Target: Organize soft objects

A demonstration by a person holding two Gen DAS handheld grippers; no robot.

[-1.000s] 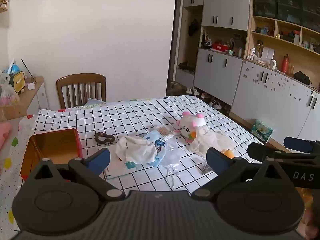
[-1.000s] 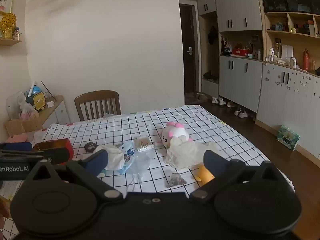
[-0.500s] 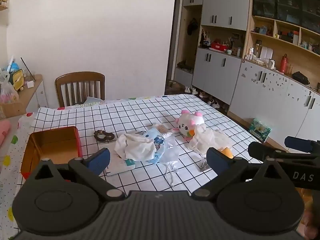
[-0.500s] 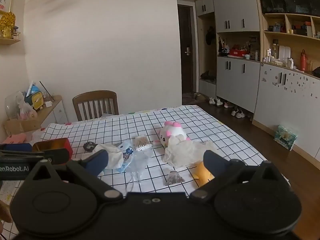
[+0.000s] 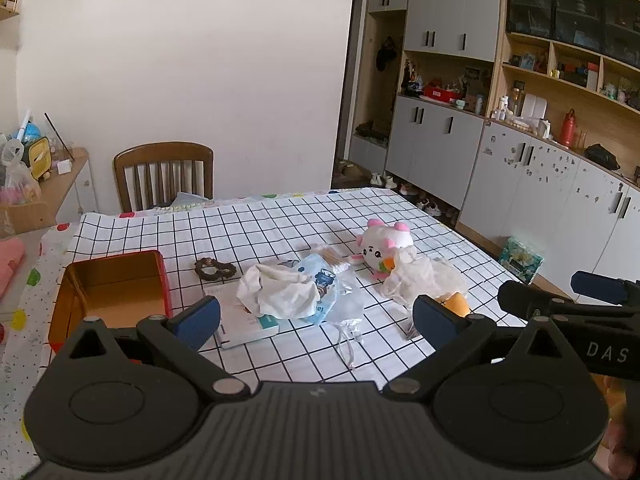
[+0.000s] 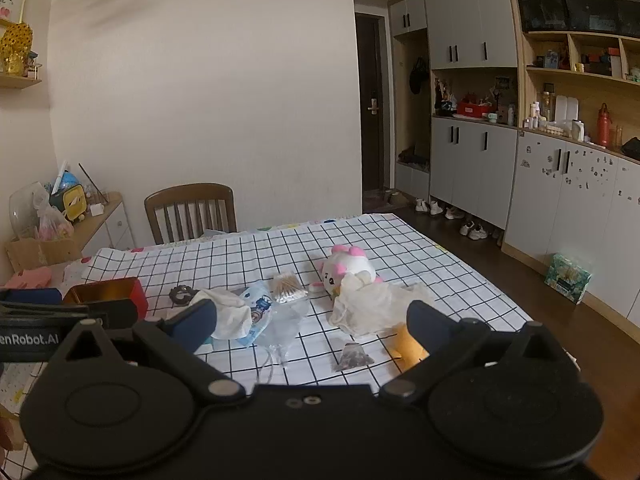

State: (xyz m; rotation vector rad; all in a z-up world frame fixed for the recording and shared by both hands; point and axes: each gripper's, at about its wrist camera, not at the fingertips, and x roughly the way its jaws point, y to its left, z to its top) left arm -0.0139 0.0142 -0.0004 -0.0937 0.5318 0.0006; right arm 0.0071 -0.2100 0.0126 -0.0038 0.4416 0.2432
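Nothing is picked up yet: the left gripper point(image 5: 316, 316) and right gripper point(image 6: 312, 320) hover spread wide, empty. Likely next: lift the plush toy point(image 5: 386, 246) toward the box point(image 5: 110, 292) at nine o'clock.

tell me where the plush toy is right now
The pink and white plush toy lies right of centre on the checked table, between the cotton swab bag and crumpled plastic wrap.

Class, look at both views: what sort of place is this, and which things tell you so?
Most likely a home dining room: a table under a checked cloth, a wooden chair, shoes beneath the wall cupboards.
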